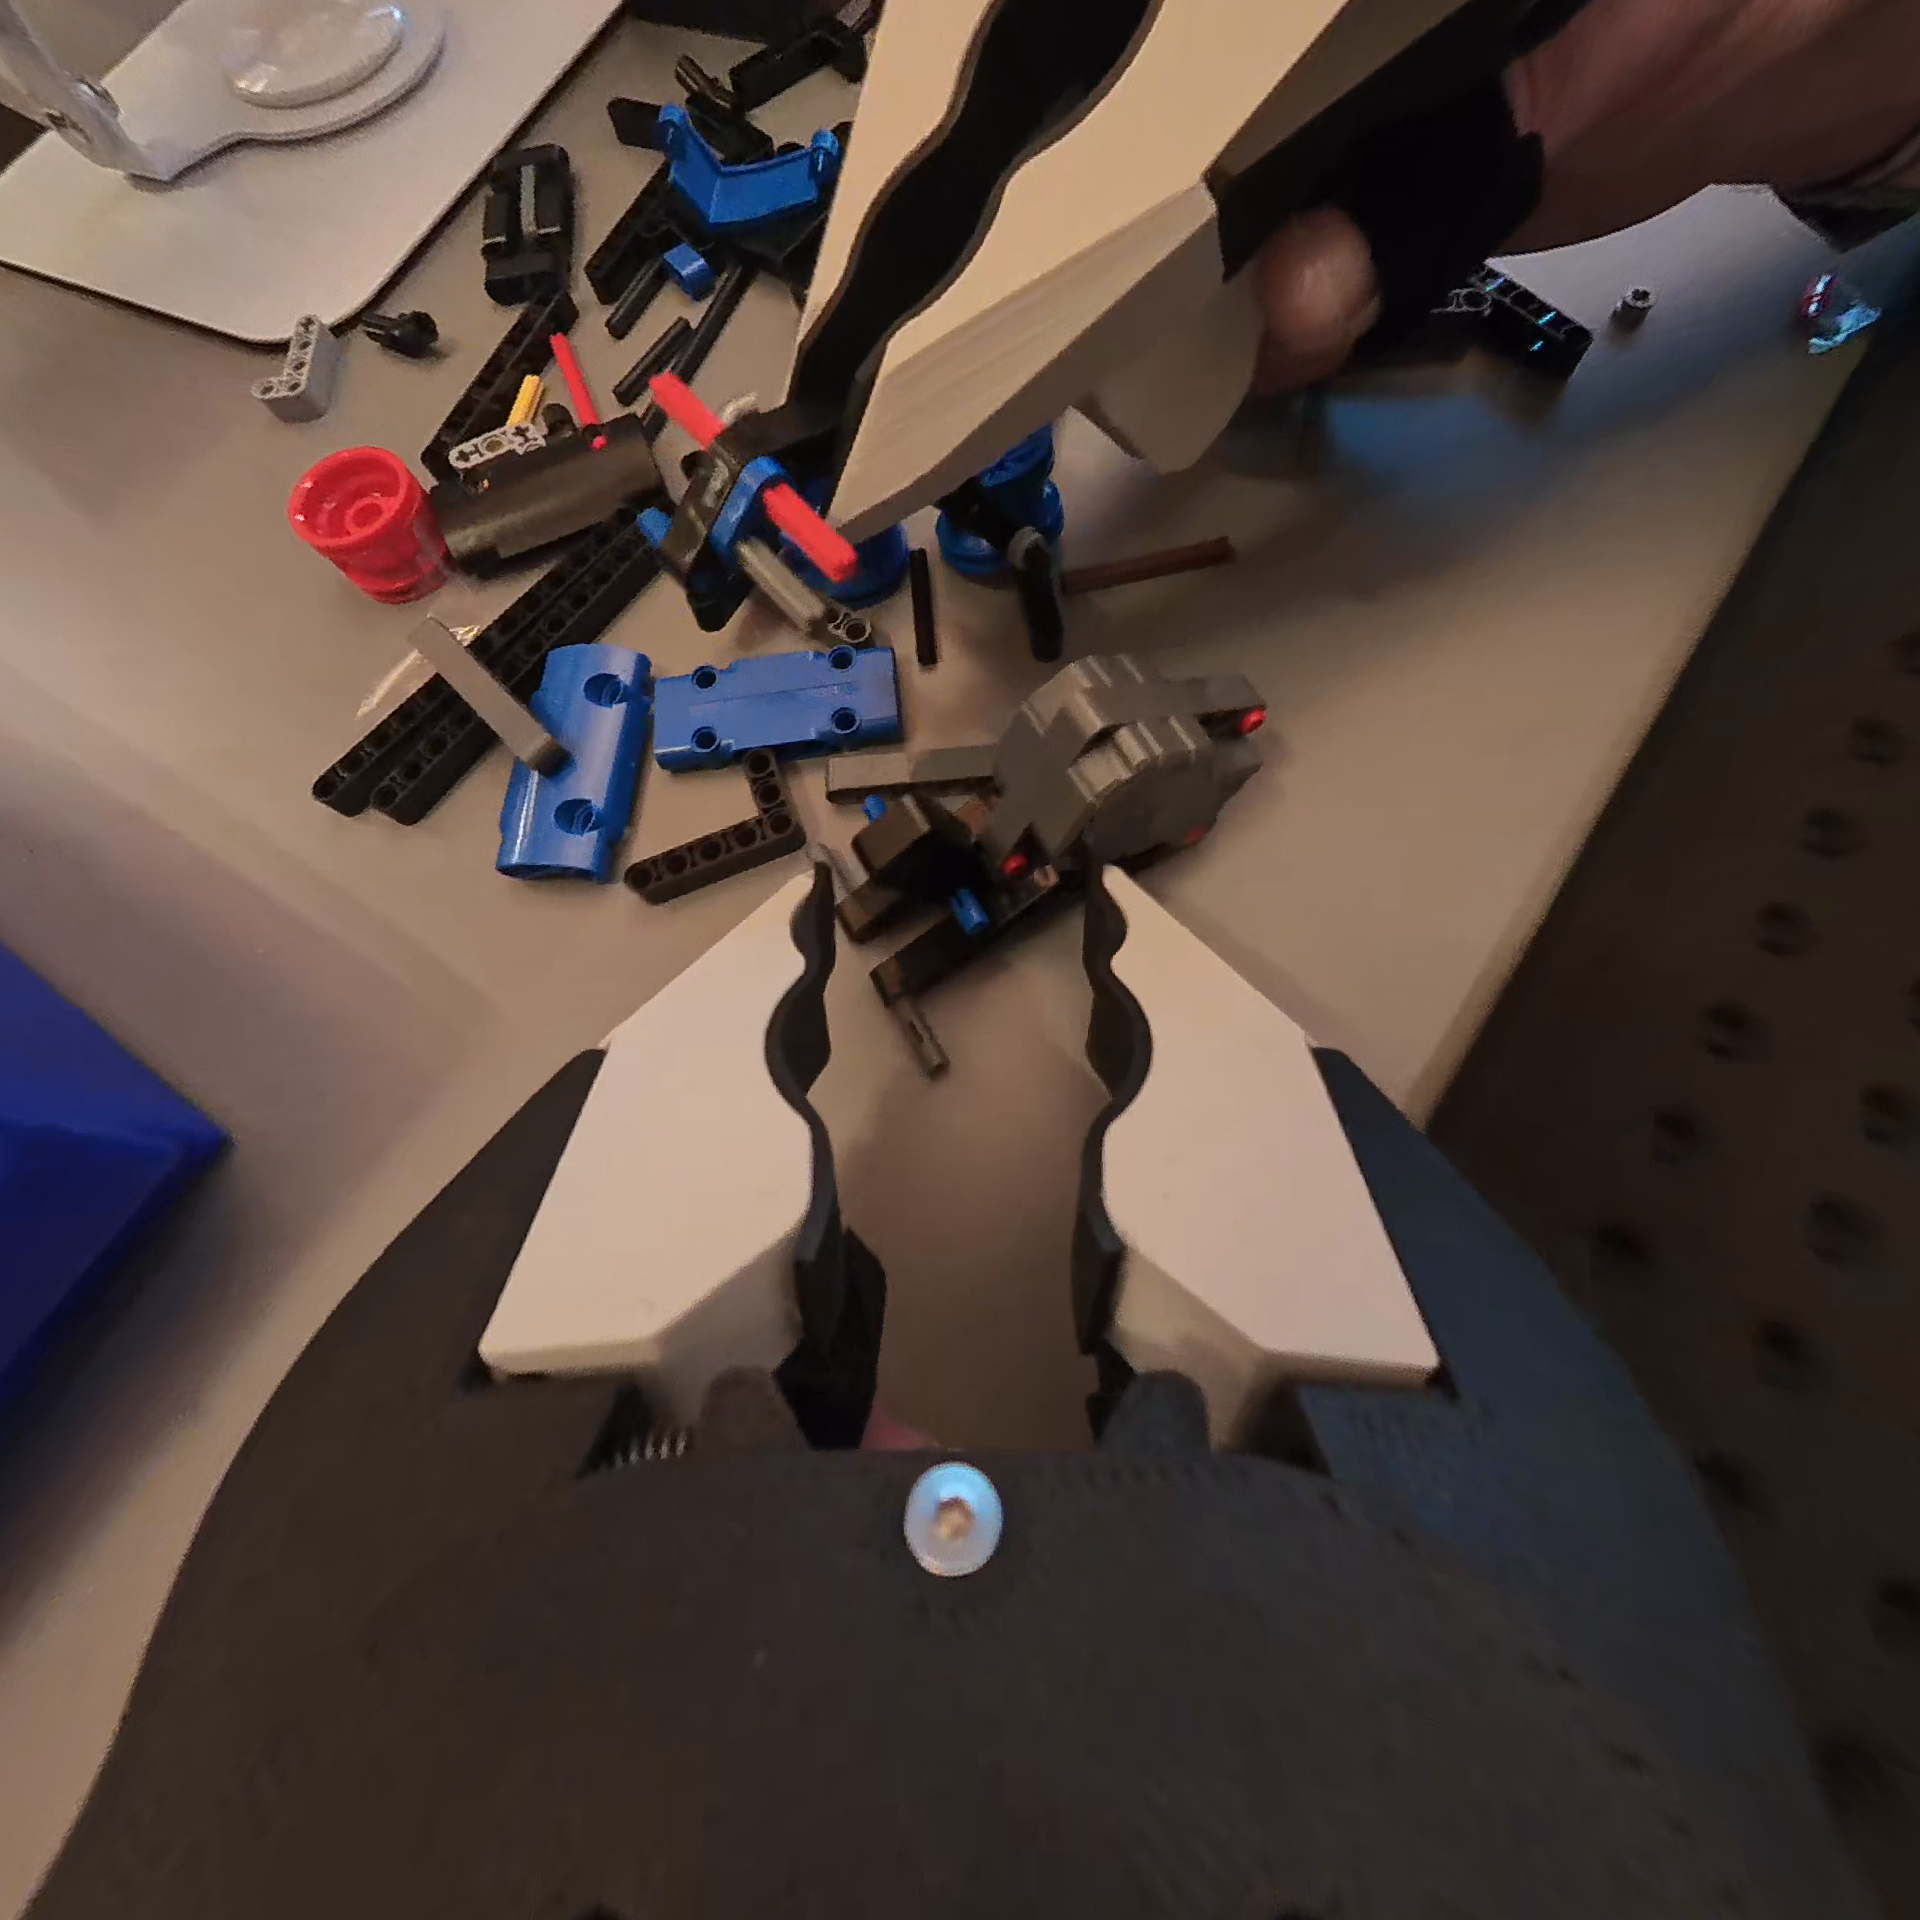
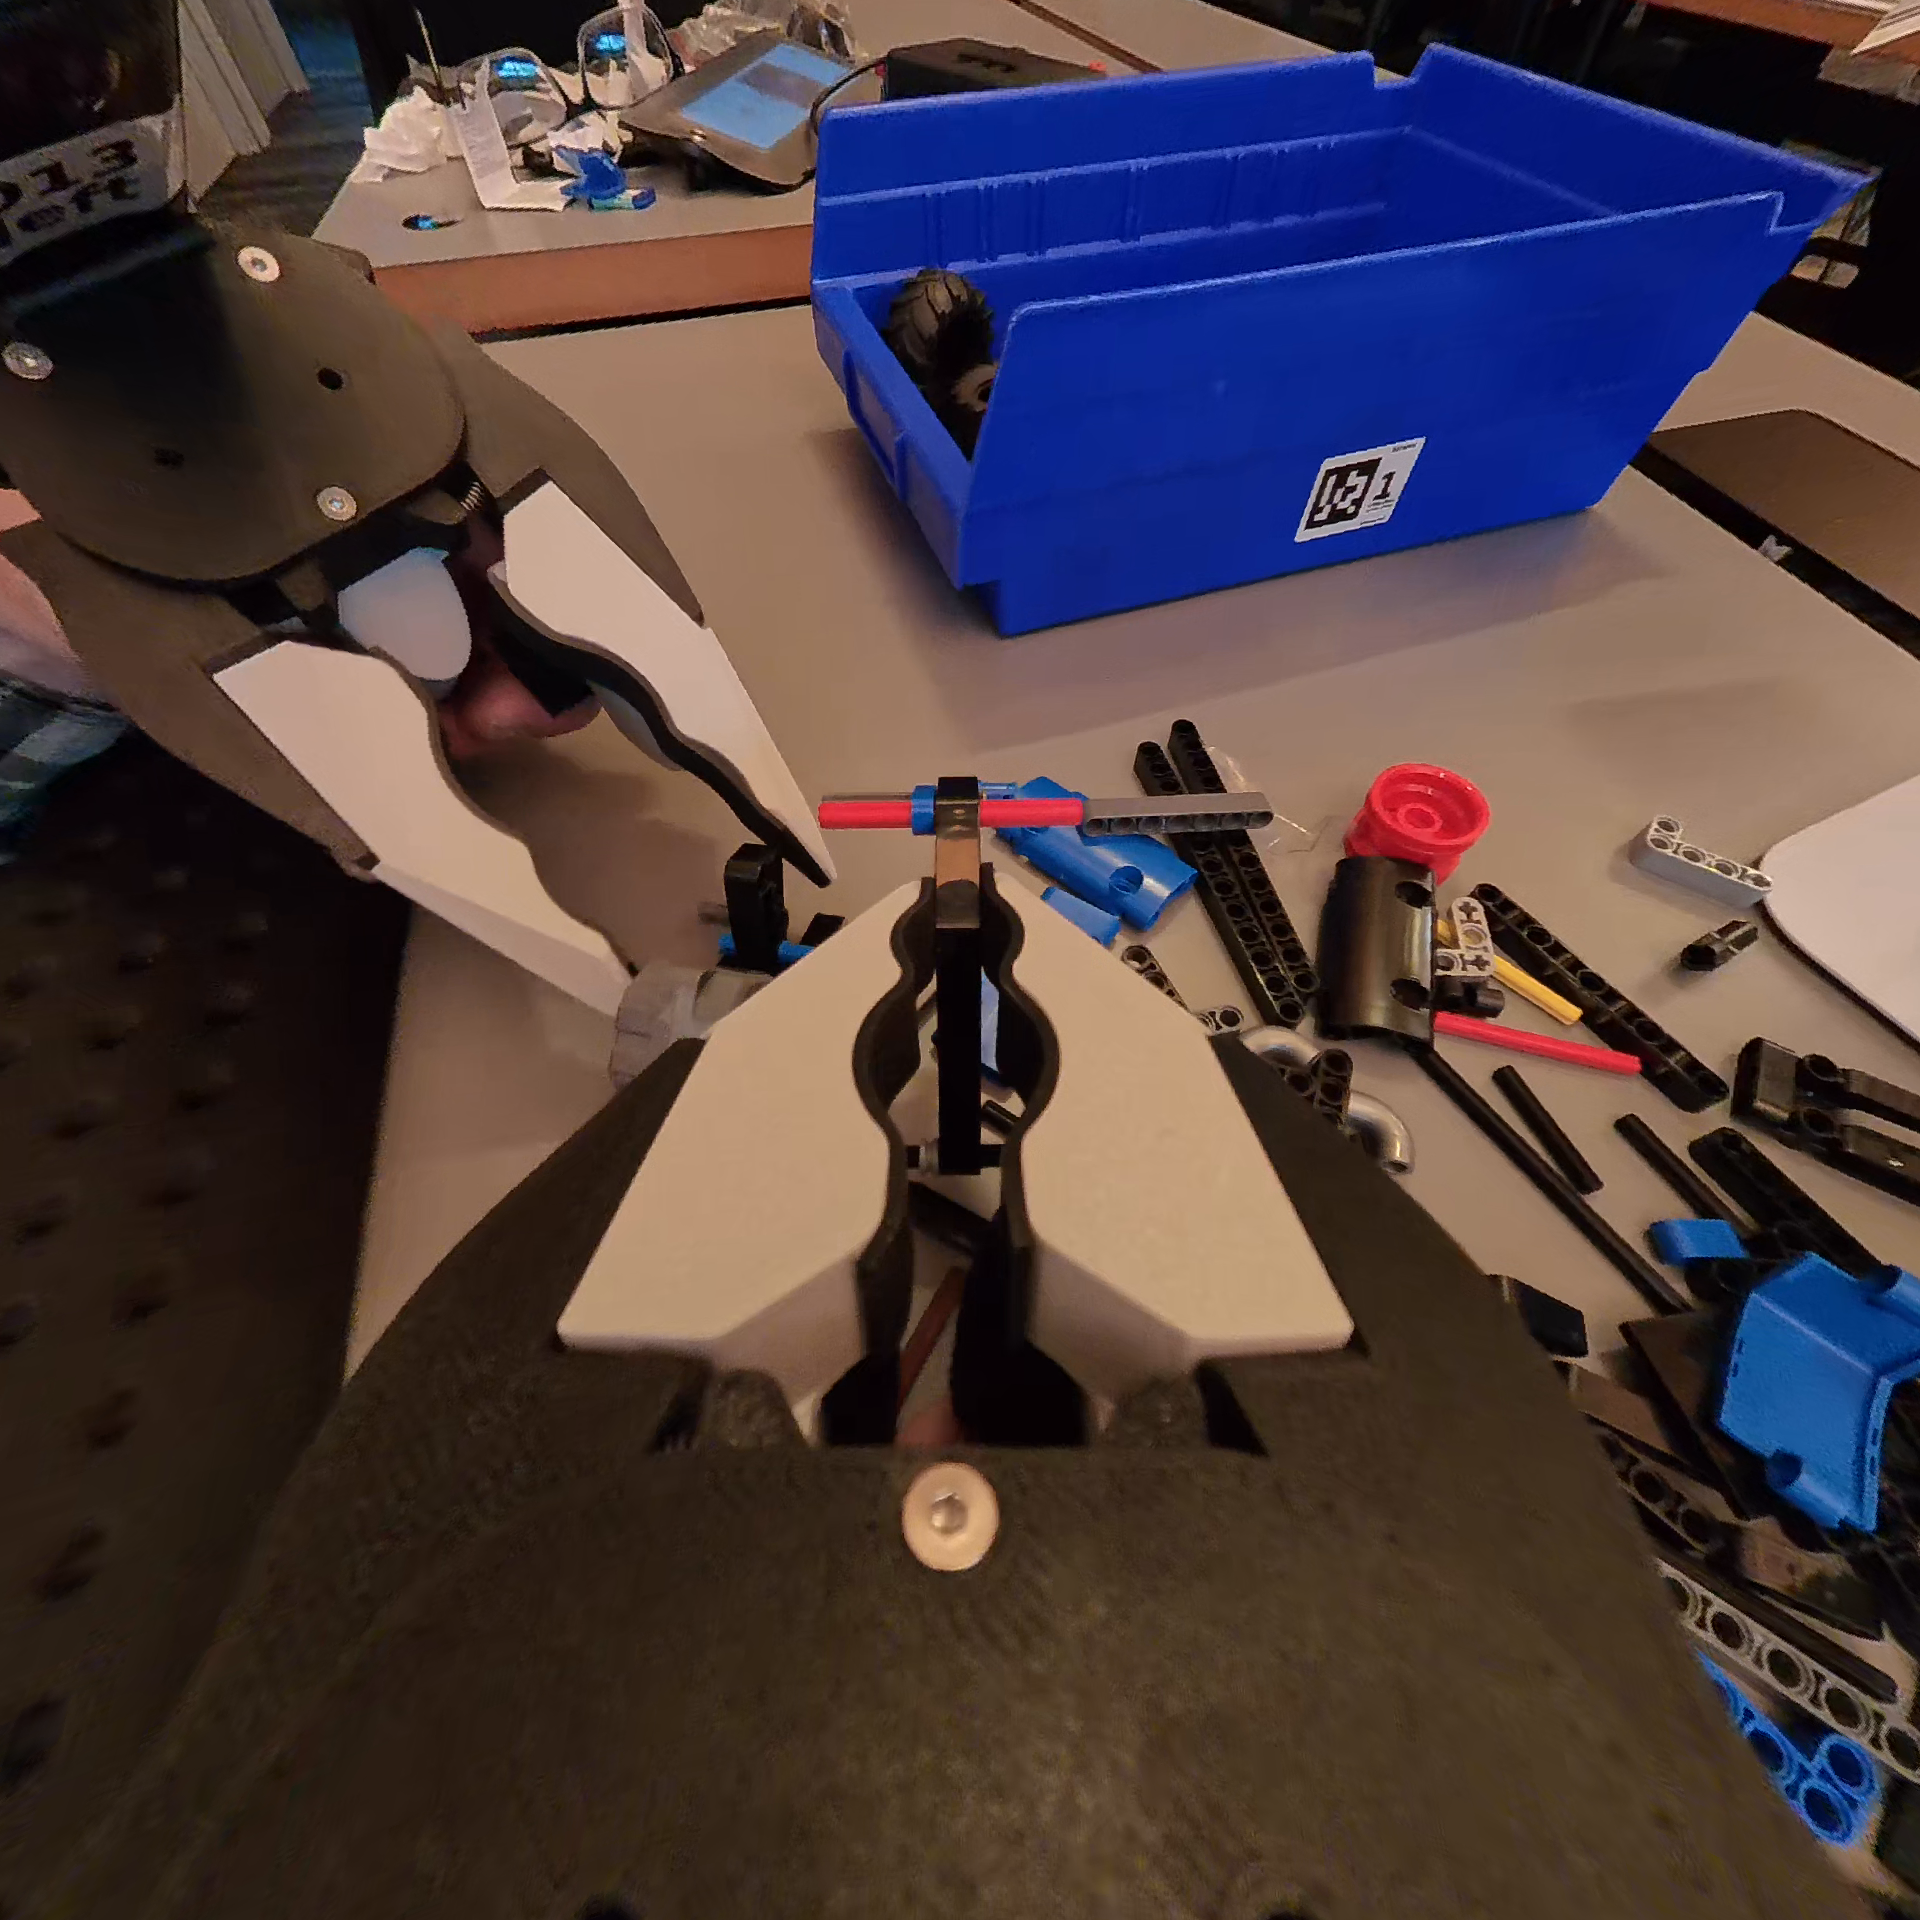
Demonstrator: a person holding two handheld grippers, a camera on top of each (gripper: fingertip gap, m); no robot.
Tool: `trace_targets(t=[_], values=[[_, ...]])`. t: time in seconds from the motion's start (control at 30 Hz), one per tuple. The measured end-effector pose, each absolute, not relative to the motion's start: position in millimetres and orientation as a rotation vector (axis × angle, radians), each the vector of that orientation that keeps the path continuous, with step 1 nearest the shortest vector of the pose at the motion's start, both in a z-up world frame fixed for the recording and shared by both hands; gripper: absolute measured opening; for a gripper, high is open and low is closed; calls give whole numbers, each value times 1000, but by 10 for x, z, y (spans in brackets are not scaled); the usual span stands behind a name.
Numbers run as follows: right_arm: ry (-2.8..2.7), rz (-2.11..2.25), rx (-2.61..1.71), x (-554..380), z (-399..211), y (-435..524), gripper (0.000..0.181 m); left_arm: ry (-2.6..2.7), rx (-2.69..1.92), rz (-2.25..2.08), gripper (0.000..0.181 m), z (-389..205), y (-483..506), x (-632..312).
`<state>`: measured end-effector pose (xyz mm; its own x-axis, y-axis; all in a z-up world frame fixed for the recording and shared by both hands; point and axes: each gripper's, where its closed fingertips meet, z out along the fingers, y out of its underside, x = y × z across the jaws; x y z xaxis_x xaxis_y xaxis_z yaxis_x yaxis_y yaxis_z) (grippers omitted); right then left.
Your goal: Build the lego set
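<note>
Glossy plastic bin point(image 2: 1195, 436), matt grey table point(image 2: 831, 644)

Blue bin point(image 1: 73, 1164) cut off at left edge; black wheel point(image 2: 940, 338) half-hidden behind bin wall.

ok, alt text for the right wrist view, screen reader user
The right gripper is shut on a black beam carrying a red axle through a blue connector. The left gripper, open, reaches in at left; loose lego pieces and a blue bin sit on the grey table.
</note>
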<state>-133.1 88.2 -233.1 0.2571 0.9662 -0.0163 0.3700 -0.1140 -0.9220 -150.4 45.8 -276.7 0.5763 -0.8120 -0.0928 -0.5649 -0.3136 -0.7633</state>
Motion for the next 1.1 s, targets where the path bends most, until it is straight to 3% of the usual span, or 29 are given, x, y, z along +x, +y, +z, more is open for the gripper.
trace_targets(t=[0.37, 1.1], values=[[-1255, 855, -1653, -1332, -2337, 886, 6, 1141, -2006, -370, 34, -2886, 471, -1539], [-1275, 847, -1667, -1312, -2373, 870, 6, 1113, -1995, -369, 31, -2876, 504, -1612]])
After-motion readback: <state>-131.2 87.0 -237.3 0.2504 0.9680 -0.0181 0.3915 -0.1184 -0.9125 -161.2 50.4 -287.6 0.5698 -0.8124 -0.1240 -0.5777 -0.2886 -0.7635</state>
